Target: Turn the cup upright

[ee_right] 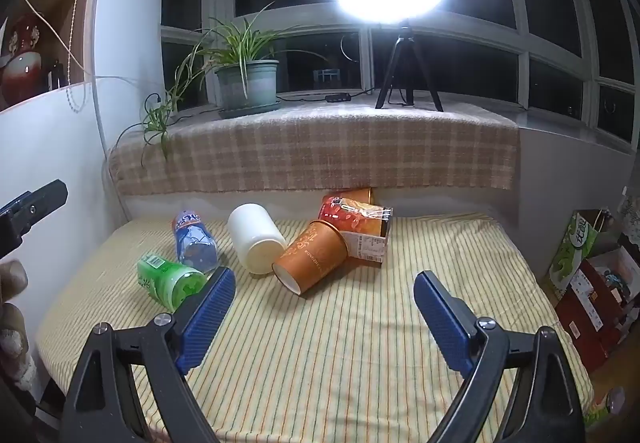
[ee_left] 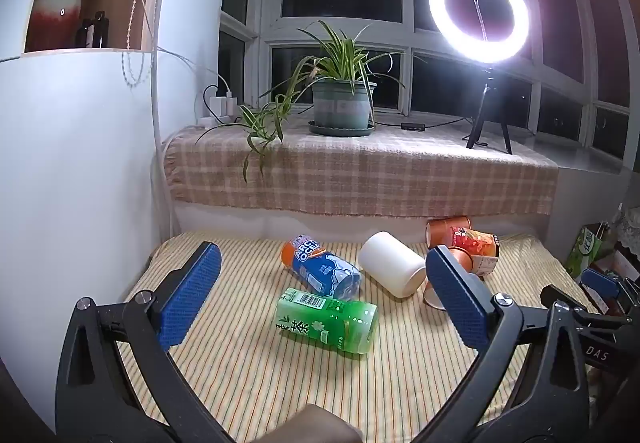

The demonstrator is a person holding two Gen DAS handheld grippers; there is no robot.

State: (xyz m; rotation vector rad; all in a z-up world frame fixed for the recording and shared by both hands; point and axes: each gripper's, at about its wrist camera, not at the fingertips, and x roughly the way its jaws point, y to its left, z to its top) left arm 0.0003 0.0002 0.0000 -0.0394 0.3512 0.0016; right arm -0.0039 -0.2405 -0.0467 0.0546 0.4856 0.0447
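Cups (ee_right: 310, 257) all lie tipped in a tight cluster, my left gripper (ee_left: 320, 297) and right gripper (ee_right: 324, 317) both spread wide holding nothing, so I'd probably bump a neighbour rolling.

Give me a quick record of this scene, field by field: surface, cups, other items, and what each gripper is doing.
surface: striped cloth
cups: white cup and orange paper cup, both on their sides
other items: green bottle, blue bottle, red carton, all lying down
left gripper: open, empty, above the cloth
right gripper: open, empty, orange paper cup just ahead
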